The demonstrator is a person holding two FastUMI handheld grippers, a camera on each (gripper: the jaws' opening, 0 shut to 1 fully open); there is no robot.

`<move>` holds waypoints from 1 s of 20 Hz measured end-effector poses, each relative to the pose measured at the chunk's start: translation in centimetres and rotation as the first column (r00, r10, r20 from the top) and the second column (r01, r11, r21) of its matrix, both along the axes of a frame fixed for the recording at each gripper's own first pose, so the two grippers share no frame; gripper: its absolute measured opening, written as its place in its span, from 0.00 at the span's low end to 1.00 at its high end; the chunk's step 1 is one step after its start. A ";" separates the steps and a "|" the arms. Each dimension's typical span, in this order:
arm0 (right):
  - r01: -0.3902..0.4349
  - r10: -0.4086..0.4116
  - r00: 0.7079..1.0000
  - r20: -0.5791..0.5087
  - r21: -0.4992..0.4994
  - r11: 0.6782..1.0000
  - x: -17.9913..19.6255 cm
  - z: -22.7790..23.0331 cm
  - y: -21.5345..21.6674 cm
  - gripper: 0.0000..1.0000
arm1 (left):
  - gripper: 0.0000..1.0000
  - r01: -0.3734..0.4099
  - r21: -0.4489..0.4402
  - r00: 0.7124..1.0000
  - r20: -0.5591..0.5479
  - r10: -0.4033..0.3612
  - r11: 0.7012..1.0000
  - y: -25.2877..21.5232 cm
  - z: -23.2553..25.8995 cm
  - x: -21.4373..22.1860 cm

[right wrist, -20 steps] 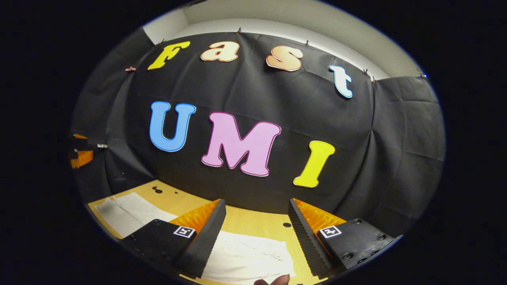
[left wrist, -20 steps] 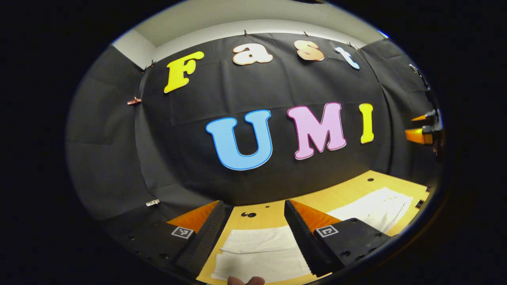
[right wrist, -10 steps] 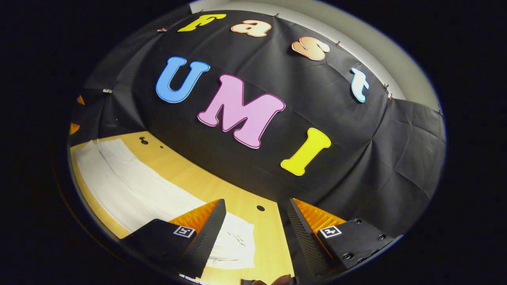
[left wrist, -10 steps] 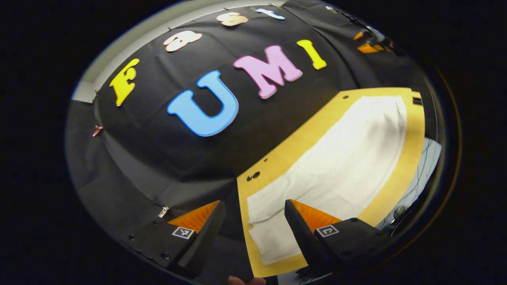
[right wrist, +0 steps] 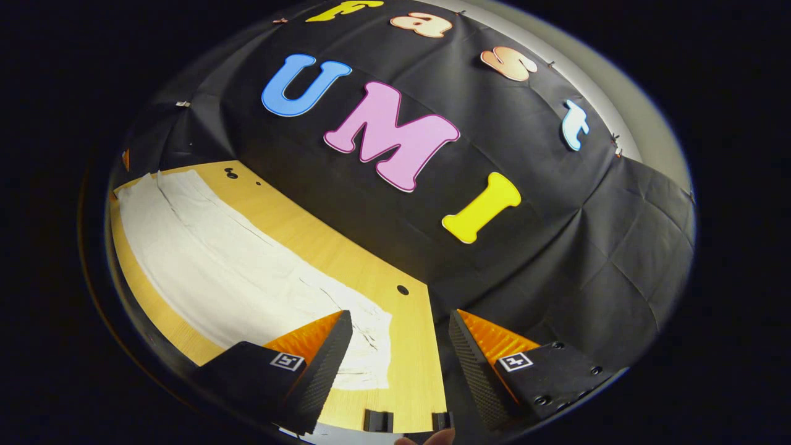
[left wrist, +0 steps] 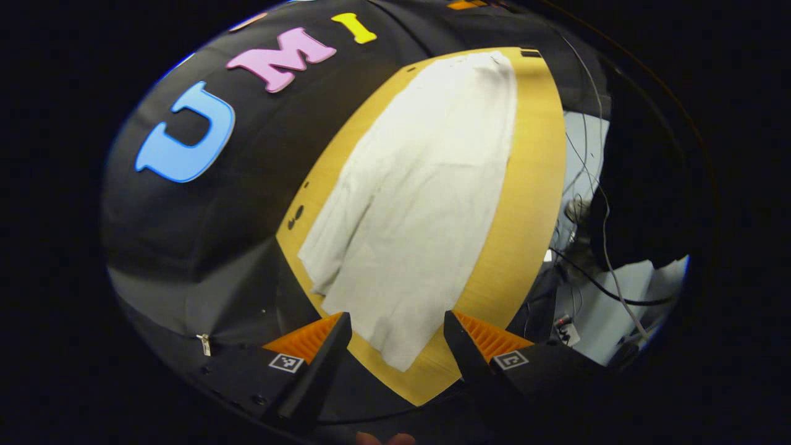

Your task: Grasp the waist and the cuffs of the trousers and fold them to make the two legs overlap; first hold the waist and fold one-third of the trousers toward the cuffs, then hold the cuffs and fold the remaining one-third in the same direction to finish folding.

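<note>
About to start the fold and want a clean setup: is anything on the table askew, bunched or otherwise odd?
Nothing serious stands out. The white trousers lie spread lengthwise on the wooden table, inside its edges. Light creases show near the end by the right gripper. Both it and the left gripper are open, holding nothing.

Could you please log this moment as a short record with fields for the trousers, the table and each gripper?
trousers: white trousers lying flat and spread lengthwise, not yet folded
table: wooden table, holes near its far edge
left gripper: left gripper open, above one end of the trousers, holding nothing
right gripper: right gripper open, above the other end, holding nothing
</note>
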State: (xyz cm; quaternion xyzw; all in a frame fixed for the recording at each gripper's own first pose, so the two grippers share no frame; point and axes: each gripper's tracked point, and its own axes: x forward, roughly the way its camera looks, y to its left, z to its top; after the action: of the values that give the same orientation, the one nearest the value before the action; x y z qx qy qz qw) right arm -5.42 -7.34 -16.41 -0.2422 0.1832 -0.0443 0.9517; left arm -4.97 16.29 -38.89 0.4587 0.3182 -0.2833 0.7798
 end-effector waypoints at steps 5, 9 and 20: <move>0.047 -0.048 0.998 -0.032 -0.020 0.999 -1.6 -0.8 -0.6 0.97 | 0.95 0.079 0.112 0.995 -0.070 -0.071 0.991 1.4 -3.5 1.1; 0.092 -0.092 0.995 -0.048 -0.014 0.996 -2.7 -1.3 -0.7 0.97 | 0.93 0.195 0.184 0.980 -0.083 -0.182 0.963 0.9 -4.9 3.3; 0.098 -0.104 0.990 -0.096 -0.063 0.993 -3.0 -3.5 -2.1 0.97 | 0.51 0.215 0.167 0.959 -0.223 -0.176 0.962 0.1 -6.5 7.6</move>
State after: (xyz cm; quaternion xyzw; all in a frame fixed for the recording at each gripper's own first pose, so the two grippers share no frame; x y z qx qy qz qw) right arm -8.42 -9.41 -19.89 -0.2621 0.2410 -0.0858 0.9305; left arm 2.65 16.40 -45.44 0.5284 0.3758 -0.3736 0.6633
